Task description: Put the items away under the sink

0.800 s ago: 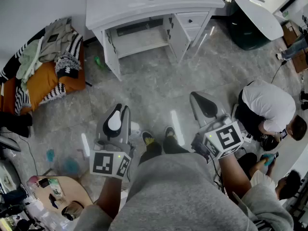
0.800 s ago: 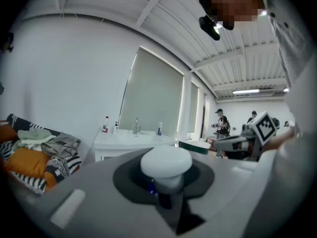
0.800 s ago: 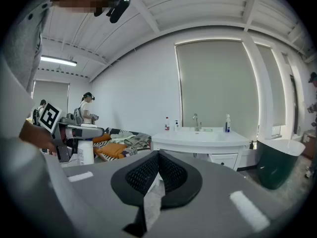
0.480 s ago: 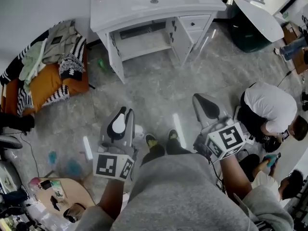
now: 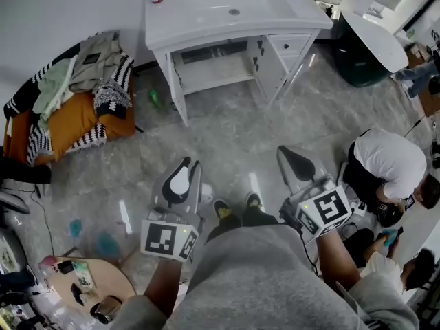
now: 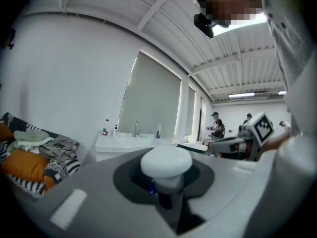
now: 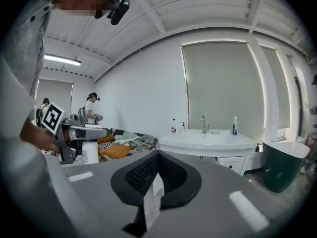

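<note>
The left gripper's (image 5: 183,174) jaws clamp a white-capped bottle (image 6: 166,165); the right gripper's (image 5: 290,155) jaws pinch a thin white slip (image 7: 152,192); the sink cabinet (image 5: 206,16) stands open ahead.

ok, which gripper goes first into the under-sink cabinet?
Left, probably. The left gripper, shut on a white bottle, lines up with the open cabinet; the right gripper, pinching a thin white piece, sits toward the drawers.
</note>
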Demonstrator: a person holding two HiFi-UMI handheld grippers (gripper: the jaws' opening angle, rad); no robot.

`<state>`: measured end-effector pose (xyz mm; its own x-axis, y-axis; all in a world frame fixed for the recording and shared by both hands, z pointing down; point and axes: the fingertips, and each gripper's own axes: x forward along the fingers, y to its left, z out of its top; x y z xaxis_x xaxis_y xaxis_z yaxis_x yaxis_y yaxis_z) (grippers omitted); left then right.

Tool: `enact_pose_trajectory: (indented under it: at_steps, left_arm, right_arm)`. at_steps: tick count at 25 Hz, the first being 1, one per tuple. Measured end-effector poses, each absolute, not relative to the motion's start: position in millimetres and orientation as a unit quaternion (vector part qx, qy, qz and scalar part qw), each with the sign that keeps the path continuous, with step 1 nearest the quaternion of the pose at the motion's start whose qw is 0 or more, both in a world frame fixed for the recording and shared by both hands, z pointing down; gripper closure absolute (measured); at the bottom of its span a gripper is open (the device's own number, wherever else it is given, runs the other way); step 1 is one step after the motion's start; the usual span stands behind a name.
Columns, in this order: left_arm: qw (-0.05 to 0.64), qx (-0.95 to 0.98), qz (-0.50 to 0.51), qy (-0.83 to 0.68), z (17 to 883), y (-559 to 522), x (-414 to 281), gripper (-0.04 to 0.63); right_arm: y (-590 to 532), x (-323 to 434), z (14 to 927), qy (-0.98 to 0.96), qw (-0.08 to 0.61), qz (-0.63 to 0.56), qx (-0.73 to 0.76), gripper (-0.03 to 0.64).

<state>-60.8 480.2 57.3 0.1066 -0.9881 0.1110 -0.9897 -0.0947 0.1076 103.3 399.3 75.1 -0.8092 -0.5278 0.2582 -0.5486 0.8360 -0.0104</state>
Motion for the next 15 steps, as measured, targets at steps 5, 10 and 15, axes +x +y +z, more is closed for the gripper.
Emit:
enact_pose_trajectory:
  at_steps: [5,10,15]
  left_arm:
    - [0.081,0.742,0.001,-0.666,64.0,484.2,-72.4,0.518]
    - [0.083,0.749,0.001,-0.657,65.4,485.6,-72.1,0.518]
    - [0.077,0.754,0.001,-0.652,63.0,484.0,-68.5,0.518]
  right_arm:
    - [405.5,87.6,79.3,-0.955,0.108,0.079,0.266,0.620]
    - [418.7,77.6,77.7,-0.963,0.084,0.119,0.227,0.620]
    - [432.5,66.5,81.6,-0.972,0.097,0.115,0.181,0.620]
